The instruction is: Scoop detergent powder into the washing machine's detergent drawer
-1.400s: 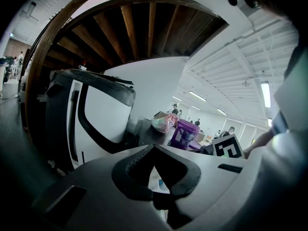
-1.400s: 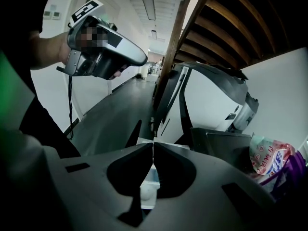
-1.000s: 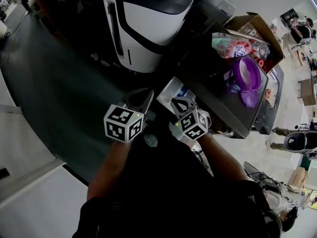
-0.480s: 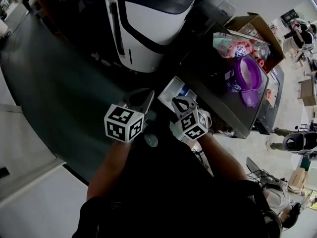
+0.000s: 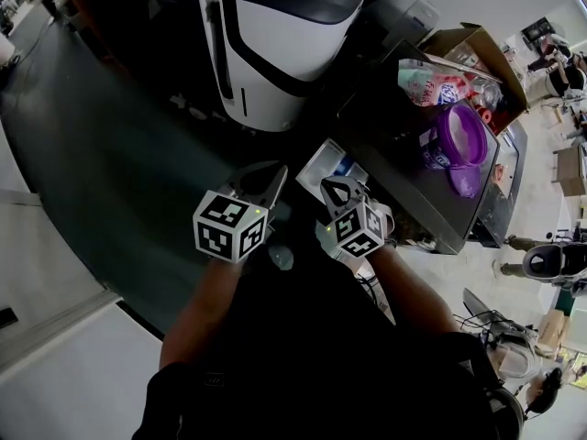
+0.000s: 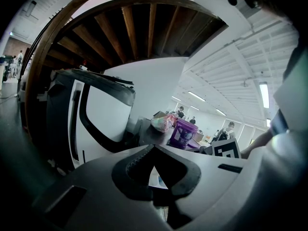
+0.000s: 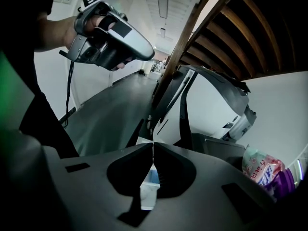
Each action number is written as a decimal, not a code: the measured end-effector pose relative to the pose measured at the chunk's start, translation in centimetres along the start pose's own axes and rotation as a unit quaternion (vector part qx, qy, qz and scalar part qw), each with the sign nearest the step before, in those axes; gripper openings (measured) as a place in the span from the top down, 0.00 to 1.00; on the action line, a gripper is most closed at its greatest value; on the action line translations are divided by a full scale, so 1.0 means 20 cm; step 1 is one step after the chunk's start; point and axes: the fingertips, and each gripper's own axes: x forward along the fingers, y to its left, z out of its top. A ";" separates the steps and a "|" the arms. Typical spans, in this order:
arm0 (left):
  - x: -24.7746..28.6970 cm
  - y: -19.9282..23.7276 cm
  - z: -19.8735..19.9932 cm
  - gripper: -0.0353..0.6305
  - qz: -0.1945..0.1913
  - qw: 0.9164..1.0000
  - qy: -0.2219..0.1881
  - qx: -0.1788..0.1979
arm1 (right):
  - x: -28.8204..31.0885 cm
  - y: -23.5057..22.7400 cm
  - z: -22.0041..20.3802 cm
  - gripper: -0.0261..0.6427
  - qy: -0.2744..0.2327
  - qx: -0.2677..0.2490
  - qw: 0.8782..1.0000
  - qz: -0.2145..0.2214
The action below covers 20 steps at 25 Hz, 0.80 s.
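Head view, looking steeply down: two hand-held grippers side by side in front of a white washing machine (image 5: 275, 44). The left gripper (image 5: 272, 180) and the right gripper (image 5: 332, 191) both point towards the open detergent drawer (image 5: 323, 163), a white tray with a blue part inside that shows just beyond their tips.

Left gripper view: jaws clenched, tips meeting, nothing held between them; a slice of the drawer (image 6: 156, 179) shows through the opening behind the tips.

Right gripper view: jaws likewise pressed together and empty, with the drawer (image 7: 149, 186) below them.

To the right stands a dark table (image 5: 404, 191) carrying a purple tub (image 5: 456, 136), a printed bag (image 5: 431, 82) and a cardboard box (image 5: 477, 44), all well apart from both grippers.
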 end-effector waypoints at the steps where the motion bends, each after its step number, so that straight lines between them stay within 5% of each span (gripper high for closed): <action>1: 0.00 0.00 0.00 0.94 -0.001 1.000 0.000 0.000 | 0.00 0.00 0.00 0.93 0.001 -0.002 1.000 -0.002; 20: -0.05 0.02 0.00 0.94 -0.009 1.000 -0.004 0.006 | 0.03 0.03 -0.01 0.93 0.039 -0.003 0.999 0.002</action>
